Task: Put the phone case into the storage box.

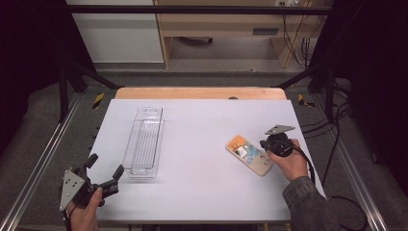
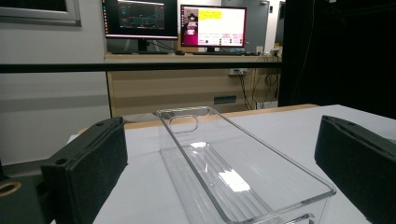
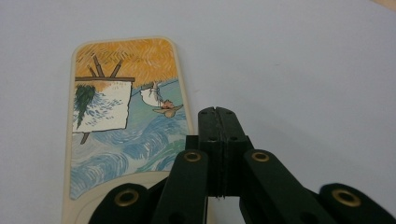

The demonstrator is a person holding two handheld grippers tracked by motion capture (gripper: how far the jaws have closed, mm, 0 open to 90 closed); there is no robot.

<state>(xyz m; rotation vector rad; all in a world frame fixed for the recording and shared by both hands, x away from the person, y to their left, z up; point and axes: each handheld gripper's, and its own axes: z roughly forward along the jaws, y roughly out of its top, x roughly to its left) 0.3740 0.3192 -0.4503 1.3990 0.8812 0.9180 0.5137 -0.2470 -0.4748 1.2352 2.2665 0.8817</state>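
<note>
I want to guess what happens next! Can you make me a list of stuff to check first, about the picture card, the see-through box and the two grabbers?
1. Right gripper jaws: pressed flat together with nothing between them. Not ok for picking up; they must open first.
2. Flat painted card with rounded corners, orange and blue: lies flat on the white table, beside the right gripper's jaws. Ok.
3. Whether the shut jaws touch the card's edge: cannot tell.
4. Long clear plastic tray: upright, nothing in it. Ok.
5. Left gripper: jaws wide open, near the tray's near end, not touching it. Ok.
6. Table between card and tray: bare. Ok.
</note>
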